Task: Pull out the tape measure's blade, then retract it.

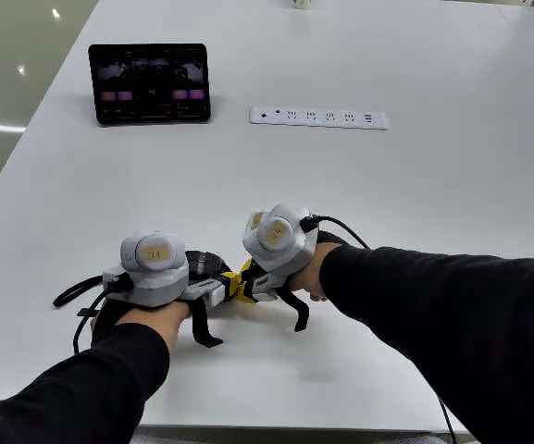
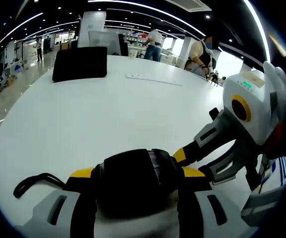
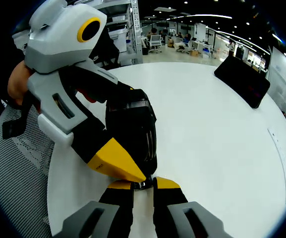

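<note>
The tape measure (image 2: 135,184) is anchored between the left gripper's (image 2: 138,172) fingers, its blade tip (image 3: 143,185) pinched between the right gripper's (image 3: 143,183) for pulling.

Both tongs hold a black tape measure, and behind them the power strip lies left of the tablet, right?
Not quite: in the head view the power strip lies right of the tablet. The left tongs and right tongs do hold the black tape measure.

Near the front edge the left claw (image 2: 137,173), tape measure (image 3: 133,129) and right claw (image 3: 143,191) crowd nose to nose, while bare surface (image 1: 415,176) lies open ahead and sideways until the tablet (image 1: 149,82) and power strip (image 1: 318,117) well beyond.
</note>
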Demonstrator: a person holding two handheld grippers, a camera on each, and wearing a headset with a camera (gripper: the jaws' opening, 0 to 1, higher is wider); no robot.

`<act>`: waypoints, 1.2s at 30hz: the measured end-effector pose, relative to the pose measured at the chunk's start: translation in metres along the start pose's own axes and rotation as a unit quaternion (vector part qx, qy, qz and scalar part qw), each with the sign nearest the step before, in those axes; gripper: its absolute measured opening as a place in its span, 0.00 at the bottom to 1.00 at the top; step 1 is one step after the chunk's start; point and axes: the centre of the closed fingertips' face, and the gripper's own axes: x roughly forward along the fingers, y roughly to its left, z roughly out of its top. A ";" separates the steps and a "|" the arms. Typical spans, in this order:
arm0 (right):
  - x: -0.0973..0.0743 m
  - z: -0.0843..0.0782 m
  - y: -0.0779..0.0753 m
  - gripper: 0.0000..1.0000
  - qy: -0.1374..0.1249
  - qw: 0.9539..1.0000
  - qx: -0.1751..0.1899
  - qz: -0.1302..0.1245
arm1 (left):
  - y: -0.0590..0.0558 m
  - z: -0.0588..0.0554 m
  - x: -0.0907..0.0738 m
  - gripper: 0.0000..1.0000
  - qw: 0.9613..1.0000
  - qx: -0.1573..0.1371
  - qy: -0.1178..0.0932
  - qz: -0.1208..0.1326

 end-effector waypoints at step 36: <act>-0.075 -0.048 0.005 0.25 -0.057 0.987 0.109 -0.100 | -0.003 -0.005 -0.026 0.99 0.986 0.096 0.026 -0.134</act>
